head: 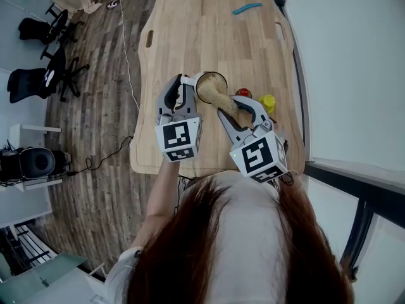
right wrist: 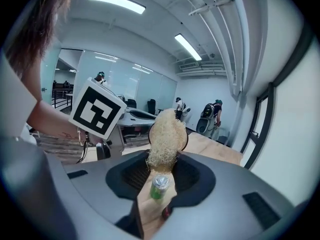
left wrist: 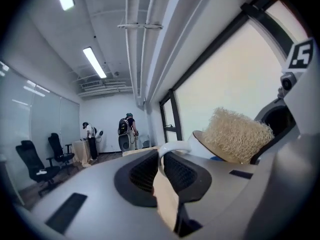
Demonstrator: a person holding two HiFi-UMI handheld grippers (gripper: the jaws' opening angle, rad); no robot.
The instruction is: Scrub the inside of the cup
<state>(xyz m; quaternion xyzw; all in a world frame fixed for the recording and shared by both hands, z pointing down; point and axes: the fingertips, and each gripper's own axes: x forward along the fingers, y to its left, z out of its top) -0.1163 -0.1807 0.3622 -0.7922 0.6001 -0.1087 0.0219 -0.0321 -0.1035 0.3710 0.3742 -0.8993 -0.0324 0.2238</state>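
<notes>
Just above the table's [head: 202, 37] near edge, the left gripper [head: 183, 82] clamps the cup [head: 211, 86] by its handle, mouth facing right — the right gripper [head: 229, 107], clenched on a loofah scrubber [head: 224, 98], aims it lengthwise into the cup.

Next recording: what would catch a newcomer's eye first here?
The eye goes first to the cup, held over the wooden table by its white handle in the left gripper. The right gripper is pushing a straw-coloured loofah scrubber into its mouth. Next come the black-and-white marker cubes just above the person's hair, and a lone blue object at the table's far end.
</notes>
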